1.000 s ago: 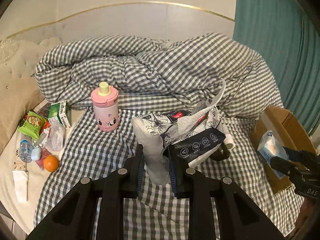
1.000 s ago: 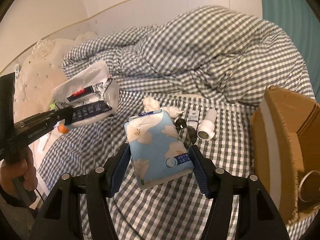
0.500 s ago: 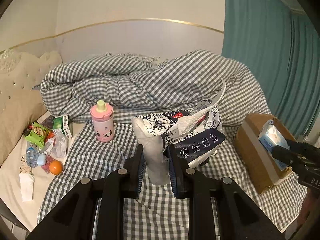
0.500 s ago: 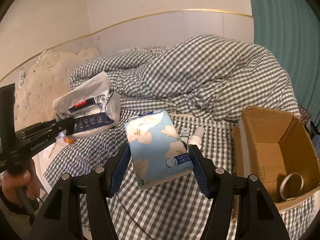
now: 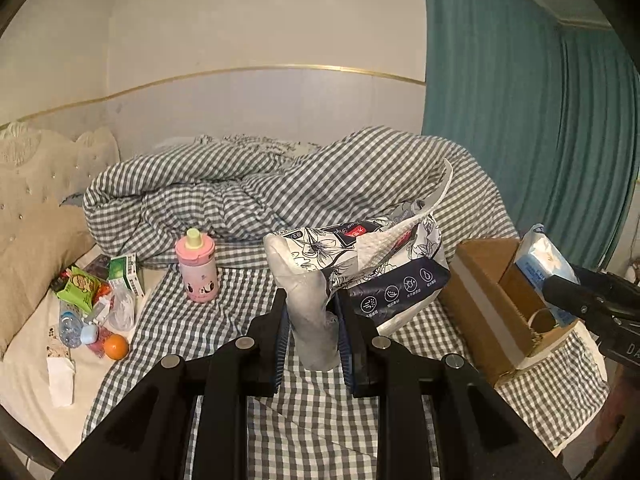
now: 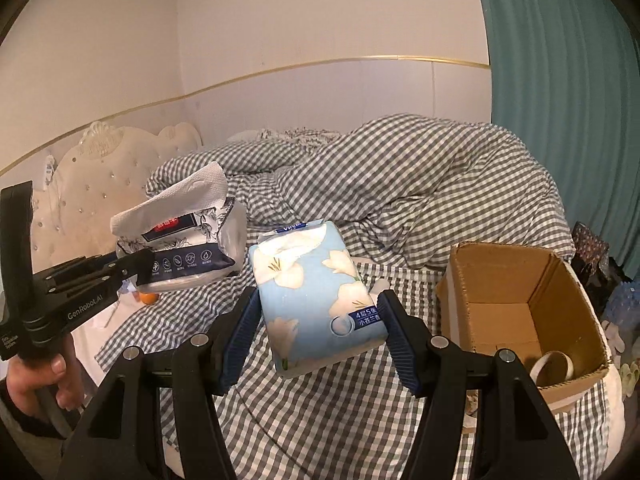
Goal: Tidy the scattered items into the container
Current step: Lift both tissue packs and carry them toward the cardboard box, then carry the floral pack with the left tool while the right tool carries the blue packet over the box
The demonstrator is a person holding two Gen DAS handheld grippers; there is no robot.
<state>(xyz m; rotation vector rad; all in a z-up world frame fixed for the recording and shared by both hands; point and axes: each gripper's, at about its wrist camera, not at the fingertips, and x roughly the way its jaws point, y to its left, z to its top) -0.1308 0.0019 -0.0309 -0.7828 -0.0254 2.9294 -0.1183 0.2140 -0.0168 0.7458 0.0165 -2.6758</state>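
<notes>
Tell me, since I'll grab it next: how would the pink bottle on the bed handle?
The pink bottle looks rigid, so probably firm to grip. It stands tall and upright on the soft checked sheet, so a push may tip it. Being round, it would likely roll.

Blue floral tissue pack (image 6: 316, 300), brown box (image 6: 520, 300), grey-checked duvet (image 6: 400, 184).

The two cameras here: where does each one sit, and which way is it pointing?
Left wrist: sits on the left gripper, looks across the bed to the wall; its fingers pinch a floral tissue pack.
Right wrist: sits on the right gripper, faces the same wall; its fingers clamp a blue tissue pack; the left hand shows.
Shared: both packs, the box, the duvet.
</notes>
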